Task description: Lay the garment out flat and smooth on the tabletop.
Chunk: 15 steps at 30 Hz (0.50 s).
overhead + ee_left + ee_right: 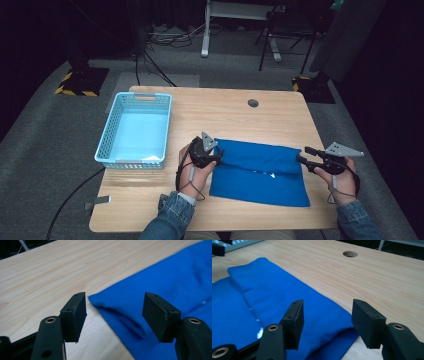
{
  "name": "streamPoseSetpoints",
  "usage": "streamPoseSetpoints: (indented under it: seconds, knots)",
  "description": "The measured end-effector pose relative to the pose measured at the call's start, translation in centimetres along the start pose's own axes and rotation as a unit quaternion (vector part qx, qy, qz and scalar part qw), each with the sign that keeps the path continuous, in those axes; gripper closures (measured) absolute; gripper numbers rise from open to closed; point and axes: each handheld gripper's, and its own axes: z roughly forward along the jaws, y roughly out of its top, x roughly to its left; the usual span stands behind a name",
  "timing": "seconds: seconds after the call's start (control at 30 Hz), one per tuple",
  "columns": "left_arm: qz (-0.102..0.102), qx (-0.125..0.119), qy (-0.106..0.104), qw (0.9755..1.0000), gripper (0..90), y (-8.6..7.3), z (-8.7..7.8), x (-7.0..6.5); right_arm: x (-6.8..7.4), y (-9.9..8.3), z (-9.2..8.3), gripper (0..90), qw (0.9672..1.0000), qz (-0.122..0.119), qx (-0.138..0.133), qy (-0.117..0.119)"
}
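A light-blue basket (133,131) stands on the worktop (235,112) well to the left of the left tongs (216,158); nothing much is seen in it, and it is probably where the cloth is meant to end up, though that is only a guess.

The left tongs are held at the left end of the blue cloth (260,172), at the height of its fold. In the left gripper view these tongs (115,315) are spread wide and nothing is gripped; the corner of the cloth (160,290) lies between and just beyond the jaws, with its folded lip bulging slightly off the wood.

The cloth lies flat between the two tongs, folded once, with the upper layer's edge running across the middle.

The right tongs (302,159) are held at the right end of that same edge. In the right gripper view these tongs (327,323) are likewise wide open and empty, and the doubled edge of the cloth (274,302) sits between the jaws.

The step in hand is judged to be gripping both ends for another fold or a lift. It is done well if each lower jaw is slid under all layers before closing, if both ends are taken at matching points, and if the cloth is kept taut and level so that the fold is not lost.
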Motion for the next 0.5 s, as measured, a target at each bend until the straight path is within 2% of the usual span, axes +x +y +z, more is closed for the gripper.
streamPoseSetpoints:
  seconds: [0.07,0.17,0.2,0.23,0.33,0.4,0.43,0.5]
  knots:
    - [0.005,0.005,-0.015,0.9999,36.8,-0.2,0.2,-0.7,0.4,-0.3,-0.3,42.6,1.0,0.0,0.003,0.007]
    - [0.022,0.023,-0.015,0.9994,37.1,-0.7,0.8,-1.4,0.9,-1.1,-0.4,41.0,0.9997,-0.002,0.023,0.012]
    - [0.022,0.023,-0.015,0.9994,37.4,-0.7,0.8,-1.4,1.0,-1.5,-0.4,41.0,0.9994,-0.005,0.032,0.016]
    - [0.023,0.035,-0.016,0.999,37.8,-1.0,1.2,-1.4,1.2,-1.8,-0.4,41.0,0.9991,-0.006,0.038,0.017]
    - [0.018,0.049,-0.023,0.9984,42.1,-1.5,1.9,-1.5,1.3,-2.7,-0.2,41.0,0.9981,-0.005,0.058,0.022]
    - [0.023,0.06,-0.029,0.9975,51.8,-1.6,2.3,-1.6,1.2,-3.1,0.1,43.8,0.9975,-0.002,0.066,0.025]
    - [0.028,0.064,-0.032,0.997,59.4,-1.6,2.4,-1.7,1.2,-3.2,0.3,48.4,0.9971,-0.001,0.071,0.029]
    - [0.03,0.074,-0.04,0.996,74.9,-1.4,2.6,-2.1,1.3,-3.4,0.5,64.7,0.9957,-0.003,0.082,0.043]
